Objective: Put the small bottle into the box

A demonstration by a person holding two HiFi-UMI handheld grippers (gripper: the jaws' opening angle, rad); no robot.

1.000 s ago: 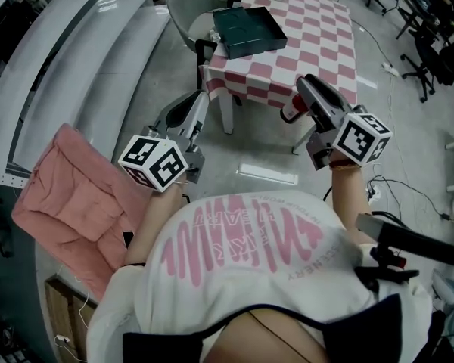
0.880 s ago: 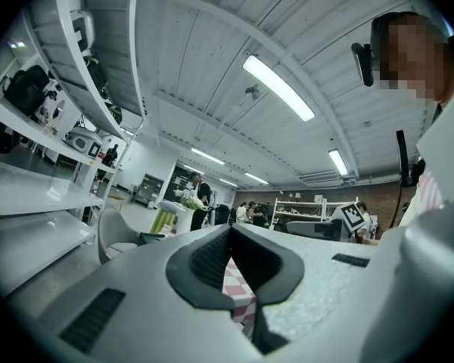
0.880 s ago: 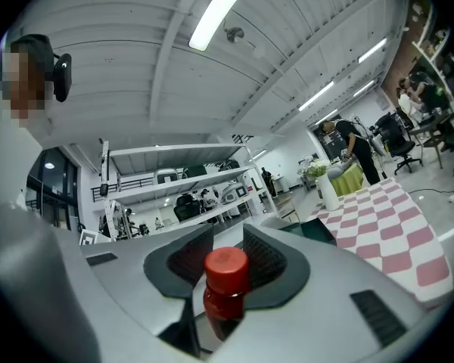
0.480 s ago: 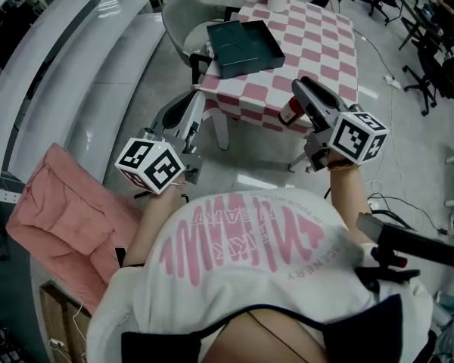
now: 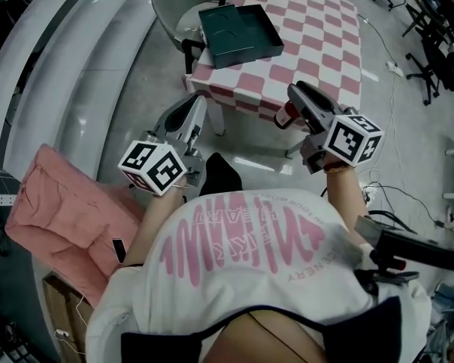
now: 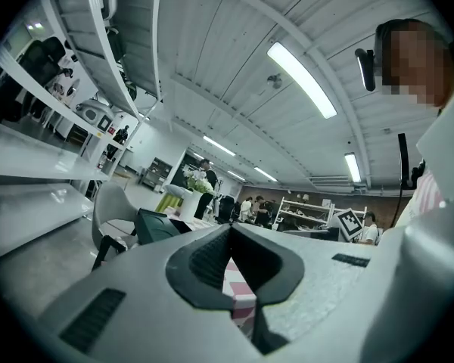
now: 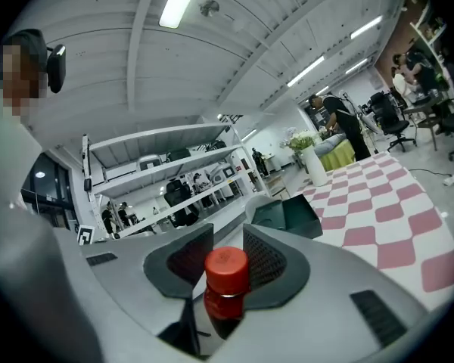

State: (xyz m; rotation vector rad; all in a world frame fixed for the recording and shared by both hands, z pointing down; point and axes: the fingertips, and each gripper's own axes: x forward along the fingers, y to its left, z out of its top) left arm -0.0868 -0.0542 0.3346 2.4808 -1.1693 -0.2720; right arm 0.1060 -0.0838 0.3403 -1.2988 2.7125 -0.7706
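Right gripper [image 5: 299, 97] clamped on the bottle [image 7: 226, 274] at mid-body, beside the table [image 5: 318, 44] edge; box [image 5: 238, 29] well apart. Left gripper [image 6: 228, 237] closed, empty. Bottle probably light, rigid, smooth: grip below the cap.

Open-plan laboratory or workshop hall: white beamed ceiling [image 6: 212, 66] with strip lights [image 6: 301, 80], metal shelving [image 7: 174, 169] stocked with equipment, wheeled office chairs [image 7: 390, 123], people [image 7: 337, 123] at work in the background, grey polished floor [image 5: 113, 89] with trailing cables [image 5: 399, 195].
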